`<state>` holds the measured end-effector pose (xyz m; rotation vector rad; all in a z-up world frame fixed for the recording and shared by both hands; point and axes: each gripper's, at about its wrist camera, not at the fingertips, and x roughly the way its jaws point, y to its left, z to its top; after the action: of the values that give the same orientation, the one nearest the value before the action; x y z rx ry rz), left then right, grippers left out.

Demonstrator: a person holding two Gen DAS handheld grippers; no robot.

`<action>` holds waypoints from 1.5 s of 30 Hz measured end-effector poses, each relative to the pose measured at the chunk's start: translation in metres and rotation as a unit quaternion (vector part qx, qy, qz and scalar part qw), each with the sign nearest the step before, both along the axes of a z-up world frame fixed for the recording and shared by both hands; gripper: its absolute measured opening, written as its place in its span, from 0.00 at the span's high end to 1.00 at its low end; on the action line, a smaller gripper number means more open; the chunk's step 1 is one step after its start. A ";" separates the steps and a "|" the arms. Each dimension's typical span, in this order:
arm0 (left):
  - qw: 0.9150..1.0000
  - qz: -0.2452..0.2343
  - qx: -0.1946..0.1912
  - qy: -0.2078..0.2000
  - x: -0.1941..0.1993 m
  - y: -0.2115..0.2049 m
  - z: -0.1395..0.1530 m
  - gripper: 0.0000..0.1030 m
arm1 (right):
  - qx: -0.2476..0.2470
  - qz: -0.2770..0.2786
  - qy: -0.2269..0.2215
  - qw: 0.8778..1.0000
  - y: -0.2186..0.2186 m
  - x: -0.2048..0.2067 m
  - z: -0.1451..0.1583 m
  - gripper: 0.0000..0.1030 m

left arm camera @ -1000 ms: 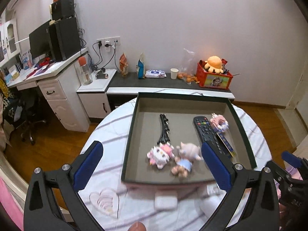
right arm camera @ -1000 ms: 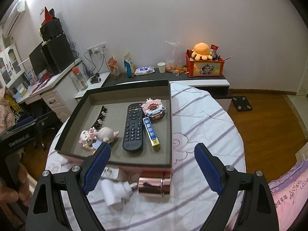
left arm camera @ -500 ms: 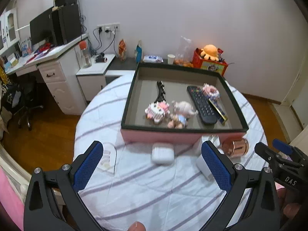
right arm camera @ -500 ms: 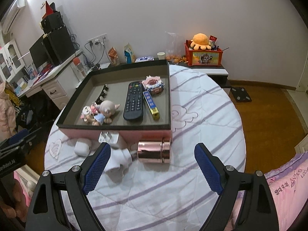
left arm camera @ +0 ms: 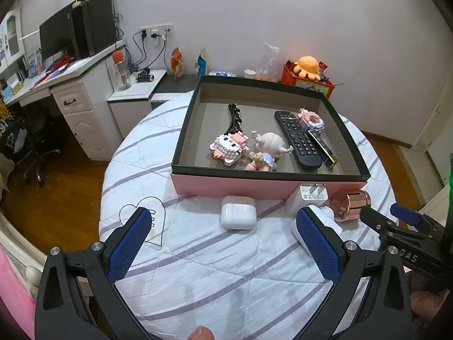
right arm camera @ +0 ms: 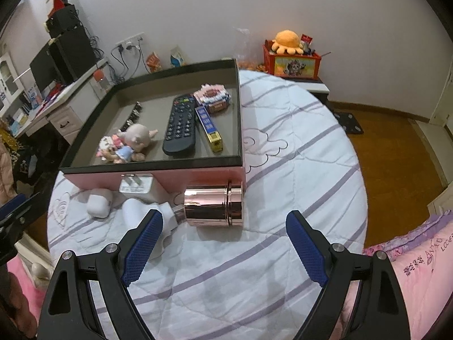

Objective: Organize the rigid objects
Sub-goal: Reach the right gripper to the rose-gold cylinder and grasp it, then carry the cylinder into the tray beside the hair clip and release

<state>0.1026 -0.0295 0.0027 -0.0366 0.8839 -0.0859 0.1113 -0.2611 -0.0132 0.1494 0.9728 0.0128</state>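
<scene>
Left wrist view: the left gripper (left arm camera: 223,239) hangs over the round table (left arm camera: 198,269), which wears a white quilted cover with purple stripes. Its jaws stand wide apart and nothing is between them. At 12 o'clock from the gripper, just ahead, lies a white earbud case (left arm camera: 238,216) on the cover. Behind it stands the pink box (left arm camera: 254,187) with a dark rim. Inside the box are a black remote control (left arm camera: 297,138), a block-built cat figure (left arm camera: 230,148), a small doll (left arm camera: 267,150), a black hair clip (left arm camera: 234,117), a pink block toy (left arm camera: 311,119) and a narrow blue and gold box (left arm camera: 322,149). At 1 o'clock, against the pink wall, stands a white charger plug (left arm camera: 310,197), and at 2 o'clock lies a rose-gold cylinder (left arm camera: 349,205). At 3 o'clock the right gripper (left arm camera: 402,226) comes in from the edge.

Right wrist view: the right gripper (right arm camera: 223,243) also has its jaws spread wide, with nothing held. At 12 o'clock, just ahead of the fingers, the rose-gold cylinder (right arm camera: 213,206) lies on its side, close to the front wall of the pink box (right arm camera: 181,177). At 10 o'clock are the charger plug (right arm camera: 136,185) and the earbud case (right arm camera: 99,202). The remote control (right arm camera: 181,126) lies in the box, between the doll (right arm camera: 133,141) and the blue and gold box (right arm camera: 209,129).
</scene>
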 end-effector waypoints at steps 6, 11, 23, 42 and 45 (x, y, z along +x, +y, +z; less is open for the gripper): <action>1.000 0.002 -0.002 0.014 0.013 0.001 -0.012 0.00 | -0.006 -0.006 0.023 1.000 0.002 0.018 -0.020 0.12; 1.000 0.000 -0.001 0.026 0.026 0.000 -0.021 0.00 | -0.014 -0.012 0.038 0.999 0.002 0.034 -0.036 0.13; 0.999 -0.015 -0.001 0.034 0.037 -0.012 -0.029 0.00 | -0.002 0.004 0.036 0.999 -0.002 0.026 -0.037 0.45; 0.999 0.031 0.000 -0.033 0.097 0.018 0.015 0.00 | -0.025 0.088 -0.048 0.995 0.049 0.088 0.046 0.45; 0.998 0.049 0.007 -0.031 0.122 0.025 0.011 0.00 | -0.022 0.108 -0.040 0.993 0.064 0.128 0.041 0.45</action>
<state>0.2243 -0.0043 0.0134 -0.0636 0.8196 0.0098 0.2395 -0.1973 0.0276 0.0036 0.9051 0.1945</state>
